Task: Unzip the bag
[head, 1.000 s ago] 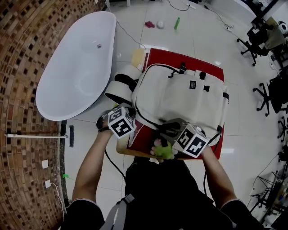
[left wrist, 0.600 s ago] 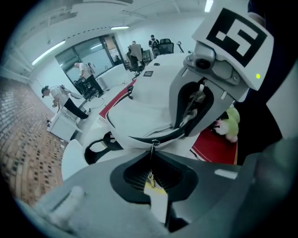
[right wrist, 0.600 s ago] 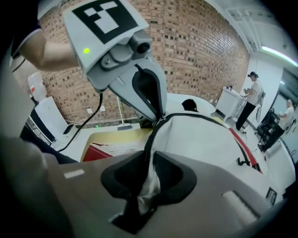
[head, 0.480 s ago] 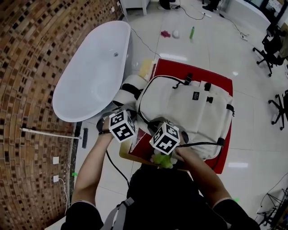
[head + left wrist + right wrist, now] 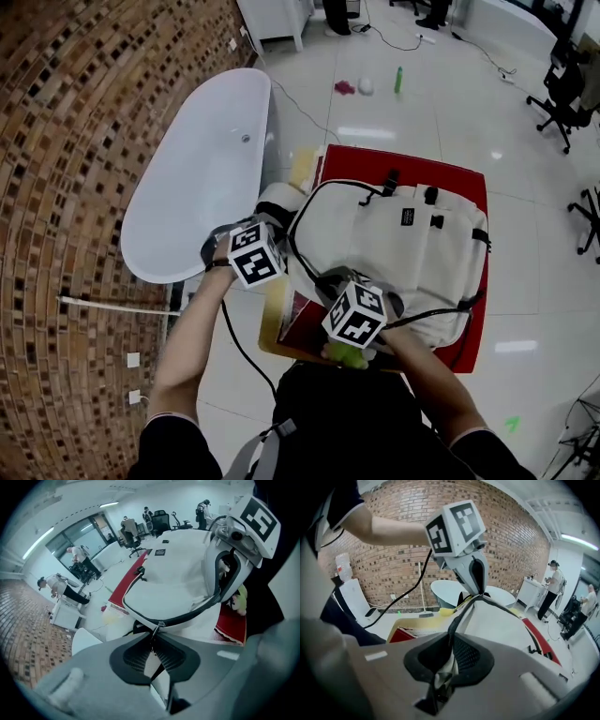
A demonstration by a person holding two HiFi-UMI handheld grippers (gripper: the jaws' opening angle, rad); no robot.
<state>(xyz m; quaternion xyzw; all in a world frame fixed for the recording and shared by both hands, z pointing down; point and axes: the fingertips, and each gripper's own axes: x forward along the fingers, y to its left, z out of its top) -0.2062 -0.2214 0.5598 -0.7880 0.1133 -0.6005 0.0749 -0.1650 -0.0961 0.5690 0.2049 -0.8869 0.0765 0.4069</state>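
A white backpack (image 5: pixel 394 234) with a black zipper lies on a red cloth (image 5: pixel 473 187) over a small table. My left gripper (image 5: pixel 281 248) is at the bag's near left corner. In the left gripper view the metal zipper pull (image 5: pixel 158 629) hangs between the jaws of my left gripper (image 5: pixel 157 641), which are opening but still pinch it. My right gripper (image 5: pixel 330 283) is at the bag's near edge, close to the left one. In the right gripper view the jaws of my right gripper (image 5: pixel 450 653) are closing on the black zipper band (image 5: pixel 452 625) and the white fabric.
A white bathtub (image 5: pixel 202 178) stands left of the table against a brick wall. A green plush toy (image 5: pixel 345 354) lies at the table's near edge under my right gripper. A green bottle (image 5: pixel 397 80) lies on the far floor, with office chairs (image 5: pixel 562 84) at the right.
My right gripper has moved left along the bag's near edge, closer to the left gripper. The left gripper has stayed at the bag's left corner.
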